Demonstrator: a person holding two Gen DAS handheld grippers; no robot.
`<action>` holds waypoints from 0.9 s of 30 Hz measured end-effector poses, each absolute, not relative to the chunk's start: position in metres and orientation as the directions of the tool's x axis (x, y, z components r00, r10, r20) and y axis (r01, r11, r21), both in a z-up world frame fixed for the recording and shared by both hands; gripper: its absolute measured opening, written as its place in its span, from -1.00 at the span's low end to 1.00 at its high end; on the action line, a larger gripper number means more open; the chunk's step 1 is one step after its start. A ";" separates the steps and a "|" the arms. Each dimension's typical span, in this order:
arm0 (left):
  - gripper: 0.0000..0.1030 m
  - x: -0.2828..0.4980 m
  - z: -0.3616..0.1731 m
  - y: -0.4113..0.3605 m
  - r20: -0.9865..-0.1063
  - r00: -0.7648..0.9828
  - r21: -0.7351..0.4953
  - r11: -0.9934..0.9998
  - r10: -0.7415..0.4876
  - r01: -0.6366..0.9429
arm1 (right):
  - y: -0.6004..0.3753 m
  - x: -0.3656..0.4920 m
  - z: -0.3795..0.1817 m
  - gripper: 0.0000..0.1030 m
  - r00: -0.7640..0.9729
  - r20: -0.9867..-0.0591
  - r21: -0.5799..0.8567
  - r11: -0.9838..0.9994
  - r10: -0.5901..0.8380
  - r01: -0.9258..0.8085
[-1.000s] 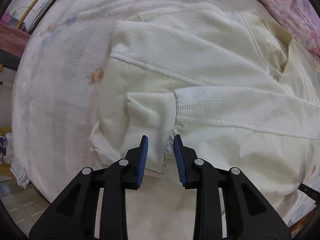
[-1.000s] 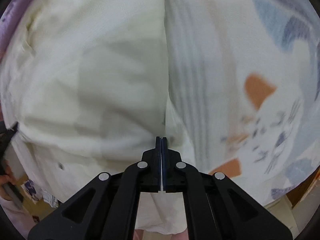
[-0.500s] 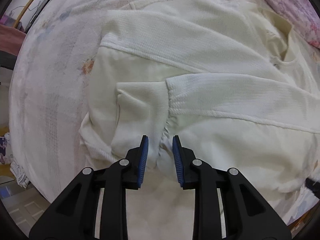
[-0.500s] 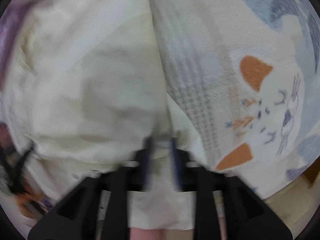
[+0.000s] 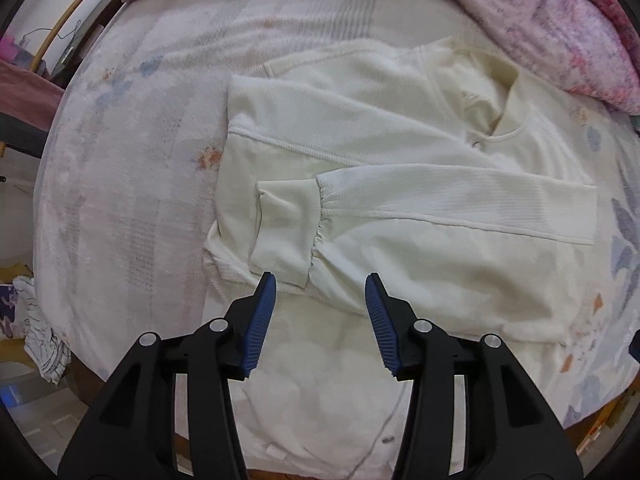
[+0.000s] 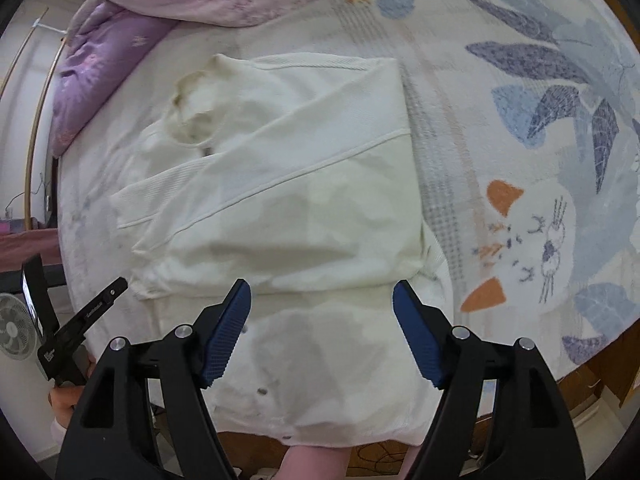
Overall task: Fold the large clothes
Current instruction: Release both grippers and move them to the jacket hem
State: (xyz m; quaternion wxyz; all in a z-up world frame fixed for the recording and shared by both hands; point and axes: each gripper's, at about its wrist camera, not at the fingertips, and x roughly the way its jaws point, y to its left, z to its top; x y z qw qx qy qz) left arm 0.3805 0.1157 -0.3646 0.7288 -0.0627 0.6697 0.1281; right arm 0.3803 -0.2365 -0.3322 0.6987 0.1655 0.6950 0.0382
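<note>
A cream sweater (image 5: 400,184) lies on the bed (image 5: 132,184), both sleeves folded across its body, the lengthwise fold apparently still to come. Left gripper (image 5: 318,304) and right gripper (image 6: 322,320) hover empty, jaws wide apart. Only the right view shows a fan (image 6: 14,330).

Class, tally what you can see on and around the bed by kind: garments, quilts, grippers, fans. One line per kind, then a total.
Cream garments: 1
Purple quilts: 1
Grippers: 2, left and right, both open
Fans: 1
Total: 5
</note>
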 end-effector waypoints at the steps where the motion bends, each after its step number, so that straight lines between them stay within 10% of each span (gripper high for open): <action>1: -0.08 0.379 -0.354 0.116 -0.992 0.083 0.073 0.962 0.098 -0.264 | -0.237 0.377 -0.321 0.37 0.037 -0.959 0.282 0.943 0.280 0.176; 27: 0.13 0.403 -0.274 0.152 -0.991 0.134 -0.015 0.974 0.016 -0.227 | -0.197 0.411 -0.262 0.67 0.126 -0.952 0.298 0.938 0.279 0.178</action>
